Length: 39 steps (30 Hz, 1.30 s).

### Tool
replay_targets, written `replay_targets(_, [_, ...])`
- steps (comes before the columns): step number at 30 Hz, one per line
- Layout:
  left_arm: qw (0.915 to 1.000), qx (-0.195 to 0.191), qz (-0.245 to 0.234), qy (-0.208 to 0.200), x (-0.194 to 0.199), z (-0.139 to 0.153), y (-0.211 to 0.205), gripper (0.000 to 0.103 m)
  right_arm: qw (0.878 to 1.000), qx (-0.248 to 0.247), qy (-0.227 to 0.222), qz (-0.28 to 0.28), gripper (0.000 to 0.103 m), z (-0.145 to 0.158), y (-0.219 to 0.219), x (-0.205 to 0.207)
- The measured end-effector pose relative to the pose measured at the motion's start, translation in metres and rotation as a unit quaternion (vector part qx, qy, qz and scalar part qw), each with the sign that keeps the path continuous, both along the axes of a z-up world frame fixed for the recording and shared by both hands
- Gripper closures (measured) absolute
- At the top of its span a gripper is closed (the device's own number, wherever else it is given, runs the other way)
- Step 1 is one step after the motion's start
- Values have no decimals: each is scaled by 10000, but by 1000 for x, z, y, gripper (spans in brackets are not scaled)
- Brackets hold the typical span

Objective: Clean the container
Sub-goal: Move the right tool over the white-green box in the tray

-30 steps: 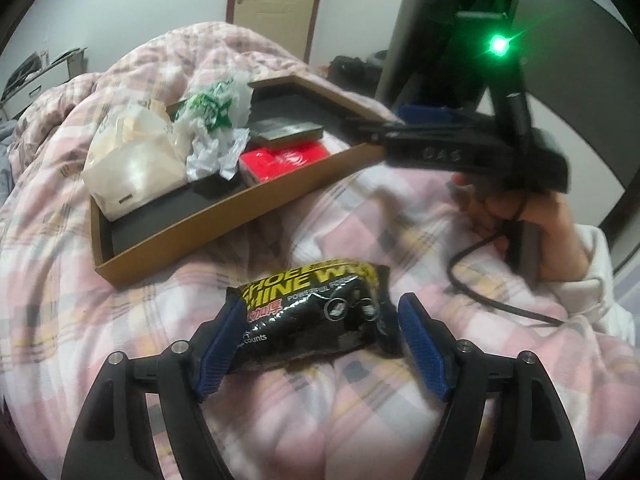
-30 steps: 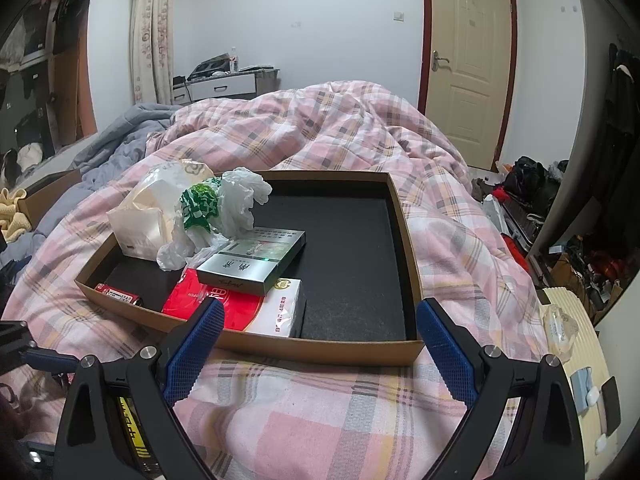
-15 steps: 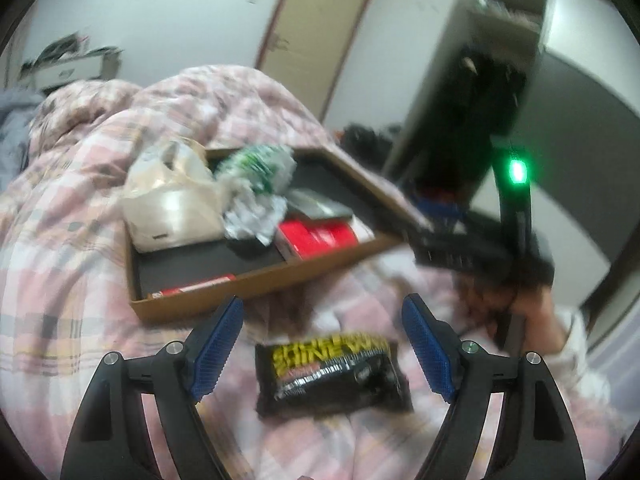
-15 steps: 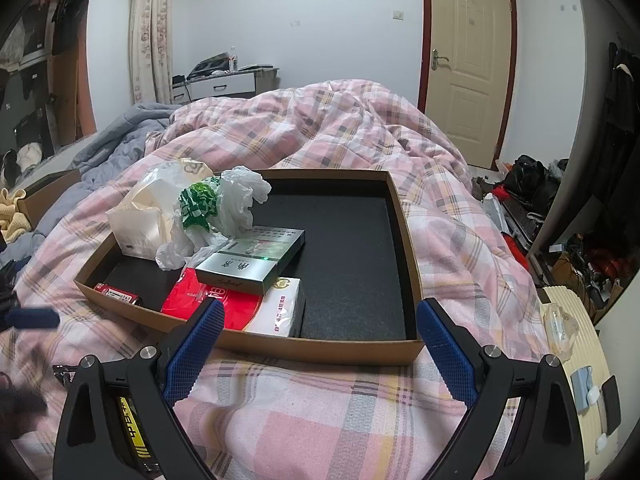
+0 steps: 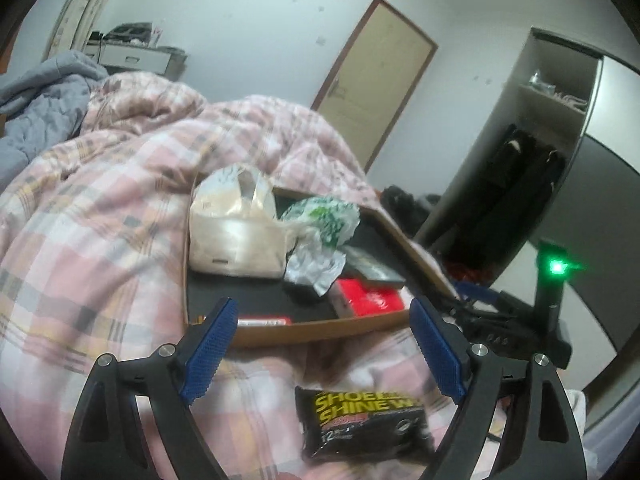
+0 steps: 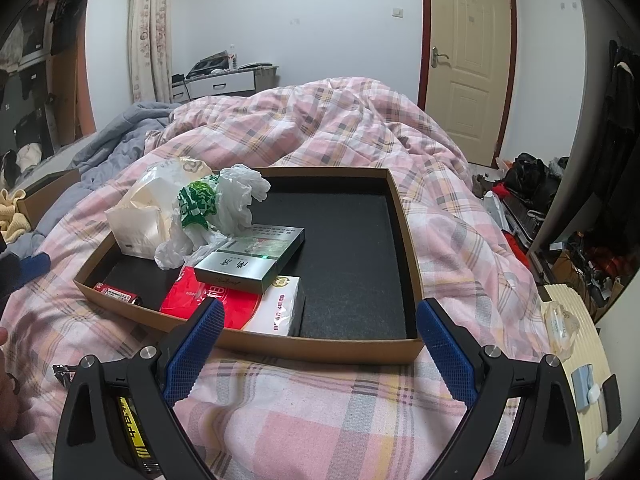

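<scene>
A shallow brown cardboard tray (image 6: 404, 220) with a black lining lies on the pink plaid quilt. It holds a beige tissue pack (image 6: 140, 216), a crumpled white and green plastic bag (image 6: 224, 200), a silver box (image 6: 252, 258) on top of a red and white box (image 6: 240, 304), and a small red pack (image 6: 118, 293). A black shoe shine wipes packet (image 5: 366, 424) lies on the quilt in front of the tray (image 5: 312, 330). My left gripper (image 5: 320, 338) hovers open above that packet. Just before the tray's near wall my right gripper (image 6: 318, 340) stands open and holds nothing.
The quilt (image 6: 360, 128) bulges behind the tray, with a grey blanket (image 6: 120, 136) at the far left. A door (image 6: 466, 64) and a floor cluttered with bags (image 6: 528, 176) lie to the right. A cream round stool (image 6: 576, 360) stands at the lower right.
My left gripper has let go of the wipes packet, lifted away and turned towards the tray; the packet stays on the quilt. The right gripper has not moved.
</scene>
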State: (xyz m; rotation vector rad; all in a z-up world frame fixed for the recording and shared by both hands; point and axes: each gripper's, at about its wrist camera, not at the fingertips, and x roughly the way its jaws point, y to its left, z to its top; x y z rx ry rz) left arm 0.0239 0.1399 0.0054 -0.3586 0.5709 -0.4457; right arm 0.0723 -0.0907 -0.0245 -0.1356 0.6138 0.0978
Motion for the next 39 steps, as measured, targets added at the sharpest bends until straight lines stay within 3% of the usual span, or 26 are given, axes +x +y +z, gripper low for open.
replay_targets(4, [9999,81,-4,-67,-1,-3,-3,17,10000,7,1,-2,7,0,0,-1])
replay_targets(5, [9999,101,9,-99,-2,-3,-4,5,10000,6,0,0,7,0,0,-1])
replay_targets(6, [9998,103,38,-135,-3,-2,-4,0,10000,2,0,4,7,0,0,0])
replay_targets(11, [9991,84,195,-355,-7,1,-2,0,10000,10,1,-1,7,0,0,0])
replay_targets(24, [9991,-65,358,-236,-6,-4,10,0,10000,4,8,0,7,0,0,1])
replay_targets(39, [9970,525,234,-526,-14,-1,-12,0,10000,4,12,2,7,1,0,2])
